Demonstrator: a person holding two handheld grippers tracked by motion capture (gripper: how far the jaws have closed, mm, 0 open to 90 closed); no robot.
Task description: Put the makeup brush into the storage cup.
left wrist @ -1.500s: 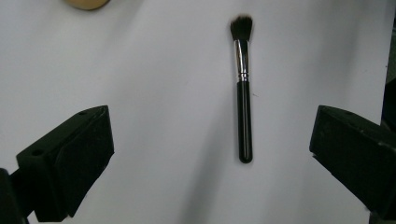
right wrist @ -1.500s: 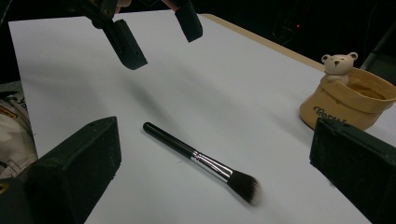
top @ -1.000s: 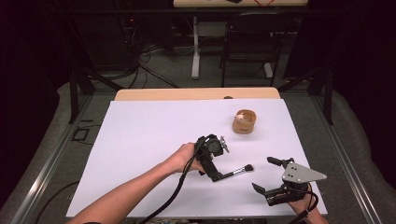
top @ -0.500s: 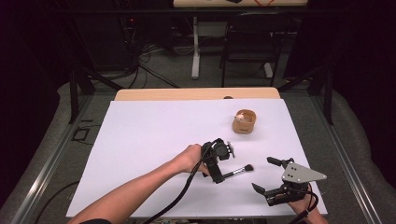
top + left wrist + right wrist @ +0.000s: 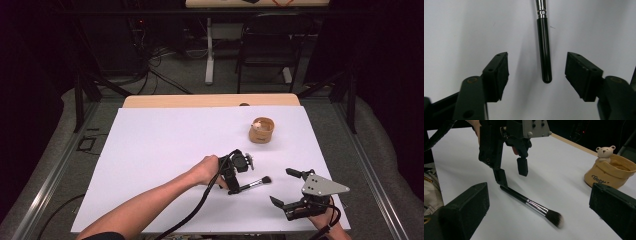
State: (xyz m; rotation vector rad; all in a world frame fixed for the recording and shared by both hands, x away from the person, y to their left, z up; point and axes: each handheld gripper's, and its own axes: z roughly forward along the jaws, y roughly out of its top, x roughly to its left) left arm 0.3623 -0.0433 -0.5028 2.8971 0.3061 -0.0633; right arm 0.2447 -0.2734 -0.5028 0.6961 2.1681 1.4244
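Jaws of left gripper spread apart, straddling handle end of makeup brush, lower centre of high view, not clamped. Right gripper lower right, jaws wide apart, holding nothing. Brush likely light, stiff, slick handle, soft bristles; grip mid-handle near ferrule. Bear cup upper right, well apart.

Left gripper sits over handle end of a brush lying on the white table, bristles twd the right. Right gripper near table's front right corner, jaws wide apart, w/ grey plate on top. Tan cup stands farther back, well apart from both.
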